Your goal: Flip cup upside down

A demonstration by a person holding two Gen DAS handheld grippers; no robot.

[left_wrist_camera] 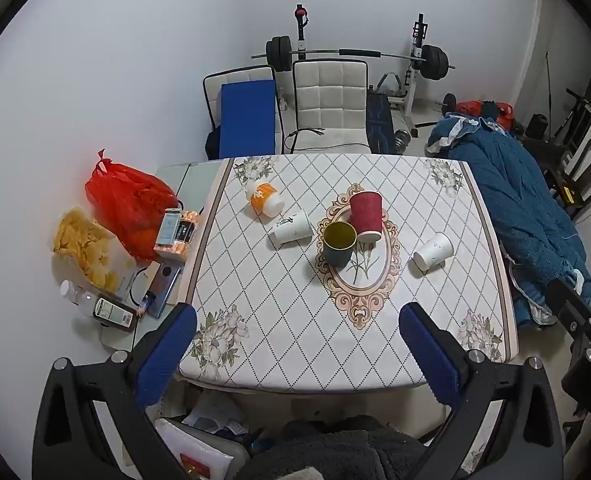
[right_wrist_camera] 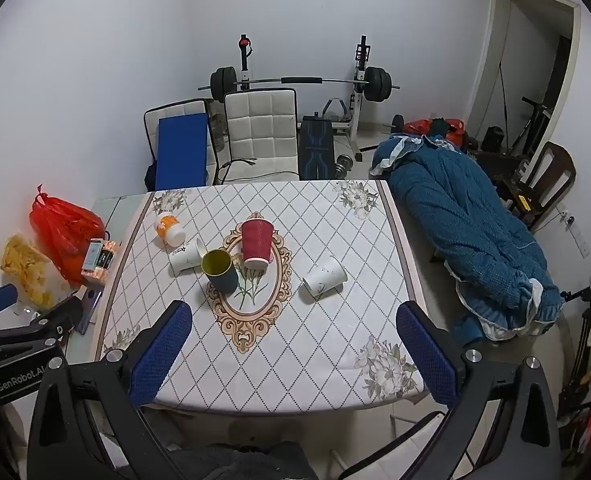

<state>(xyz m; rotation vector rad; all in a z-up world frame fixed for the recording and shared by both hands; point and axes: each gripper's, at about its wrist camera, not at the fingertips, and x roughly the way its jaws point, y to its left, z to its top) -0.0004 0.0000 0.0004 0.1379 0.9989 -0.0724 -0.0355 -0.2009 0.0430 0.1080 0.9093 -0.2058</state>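
Observation:
Several cups sit on the patterned tablecloth (left_wrist_camera: 279, 320). A dark cup with a yellow inside (left_wrist_camera: 338, 244) (right_wrist_camera: 219, 271) stands upright, mouth up, at the centre. A red ribbed cup (left_wrist_camera: 366, 213) (right_wrist_camera: 256, 243) stands upside down just behind it. A white paper cup (left_wrist_camera: 290, 227) (right_wrist_camera: 186, 256) lies on its side to the left, another white cup (left_wrist_camera: 434, 251) (right_wrist_camera: 324, 276) lies to the right, and an orange-and-white cup (left_wrist_camera: 265, 198) (right_wrist_camera: 169, 229) lies at the far left. My left gripper (left_wrist_camera: 297, 346) and right gripper (right_wrist_camera: 293, 350) are open and empty, above the table's near edge.
A red plastic bag (left_wrist_camera: 129, 200), a bag of chips (left_wrist_camera: 85, 246), boxes, a phone and bottles lie on the glass strip left of the cloth. Two white chairs (left_wrist_camera: 329, 104) stand behind the table. A blue blanket (right_wrist_camera: 467, 236) lies to the right.

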